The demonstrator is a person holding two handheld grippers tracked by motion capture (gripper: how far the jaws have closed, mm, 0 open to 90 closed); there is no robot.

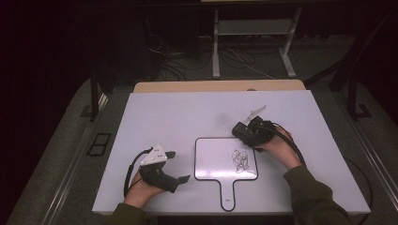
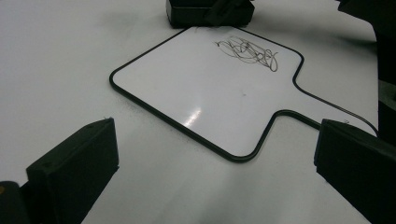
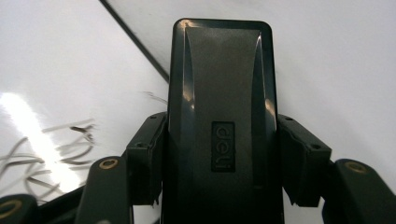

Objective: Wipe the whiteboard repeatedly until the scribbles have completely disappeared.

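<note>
The right gripper (image 1: 245,130) has its jaws clamped on the long sides of a black eraser (image 3: 222,121), held at the far edge of the small whiteboard (image 1: 213,159) near the scribble (image 1: 240,160). The eraser looks light, rigid and smooth-shelled, so that side grip suits it. The left gripper (image 1: 180,166) rests on the tabletop (image 1: 164,112), its jaws wide apart and empty.

1. A big white table top (image 1: 178,112) is lying flat under everything.
2. A light wooden board (image 1: 187,86) is peeking out along the far edge of the table.
3. A white metal stand (image 1: 253,28) is standing on the floor behind the table.
4. Thin cables (image 1: 180,63) are lying tangled on the dark floor (image 1: 70,140).
</note>
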